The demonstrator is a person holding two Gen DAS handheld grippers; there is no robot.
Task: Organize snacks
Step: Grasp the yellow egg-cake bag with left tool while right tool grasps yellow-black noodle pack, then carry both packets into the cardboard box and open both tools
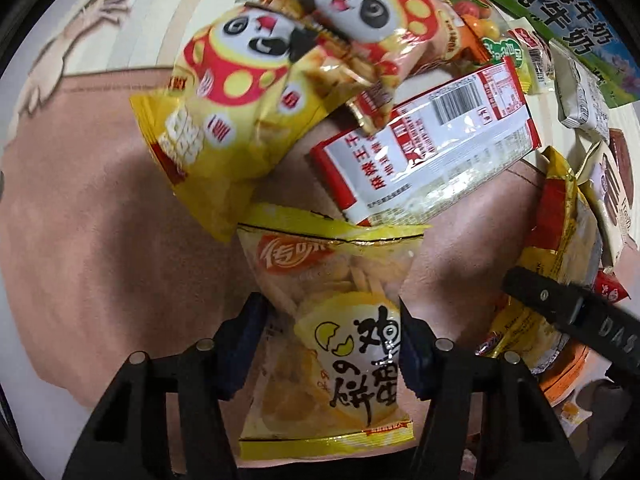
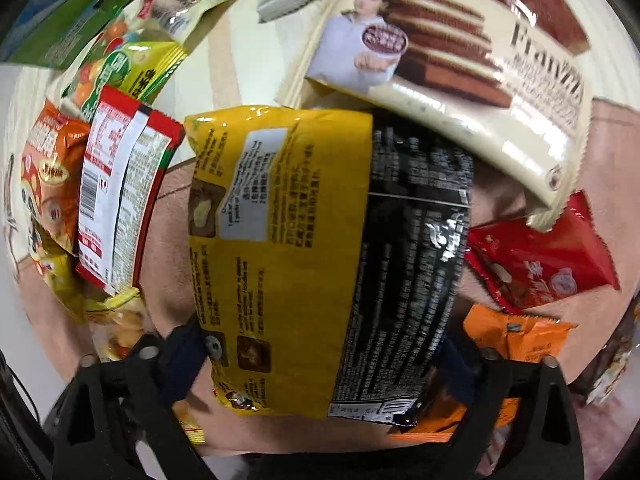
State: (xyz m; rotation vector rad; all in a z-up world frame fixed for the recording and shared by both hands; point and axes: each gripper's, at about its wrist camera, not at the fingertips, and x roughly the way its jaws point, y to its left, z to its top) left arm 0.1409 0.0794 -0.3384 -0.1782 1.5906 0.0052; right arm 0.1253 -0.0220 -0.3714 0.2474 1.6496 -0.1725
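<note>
Glossy plastic snack packets (image 1: 344, 344), matt cloth (image 1: 100, 240)

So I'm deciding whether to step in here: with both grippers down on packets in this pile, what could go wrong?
The left gripper pinches the egg-biscuit packet, which could crush its sticks. That packet's top lies under the red-and-white packet, so lifting may drag it. The yellow-and-black packet is wide, and the right gripper may slip.

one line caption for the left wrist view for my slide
Left gripper closed around a yellow egg-biscuit packet on a pink mat, panda snack bags piled beyond.
</note>
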